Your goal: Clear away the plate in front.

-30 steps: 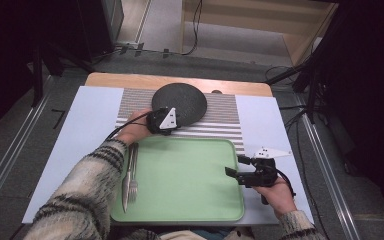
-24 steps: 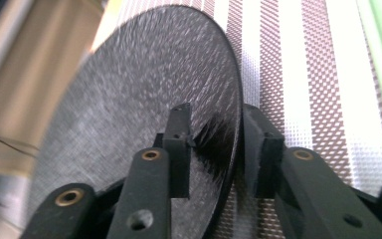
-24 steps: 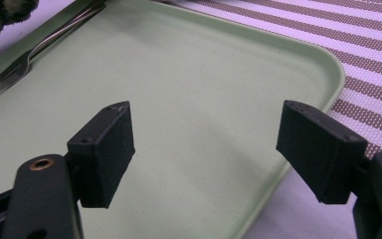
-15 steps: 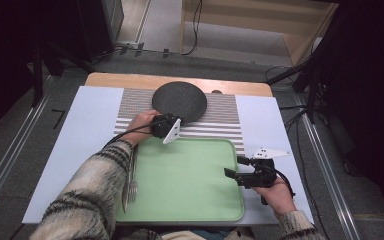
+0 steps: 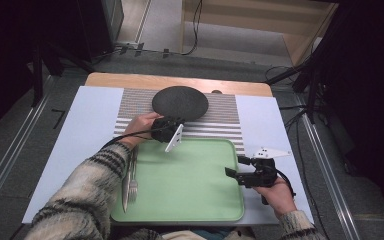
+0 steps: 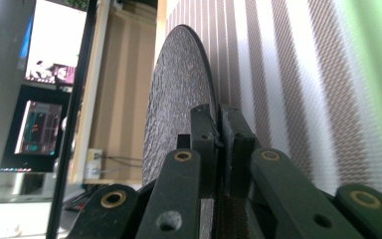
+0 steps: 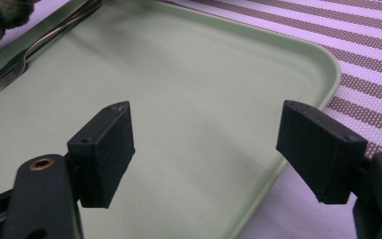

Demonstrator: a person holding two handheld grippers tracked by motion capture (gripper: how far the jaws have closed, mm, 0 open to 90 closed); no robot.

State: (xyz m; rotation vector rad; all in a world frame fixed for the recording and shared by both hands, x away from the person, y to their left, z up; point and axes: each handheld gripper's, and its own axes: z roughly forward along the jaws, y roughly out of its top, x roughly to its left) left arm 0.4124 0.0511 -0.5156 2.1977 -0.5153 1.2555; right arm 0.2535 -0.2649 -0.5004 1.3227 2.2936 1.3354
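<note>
Plate: dark round plate [image 5: 180,101] on the striped mat [image 5: 130,107], near the table's [image 5: 70,145] far edge.
Left gripper: the left gripper [image 5: 172,131] sits at the plate's near rim, just past the green tray's [image 5: 190,185] far edge; its jaws have just been closing.
Right gripper: the right gripper [image 5: 236,167] hovers over the tray's right edge, jaws apart.
Cutlery: fork and knife [image 5: 129,180] lie along the tray's left edge.

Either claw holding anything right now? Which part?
Left claw is shut on the near rim of the black round plate, which lies on the striped mat. Right claw is open over the green tray, holding nothing.
</note>
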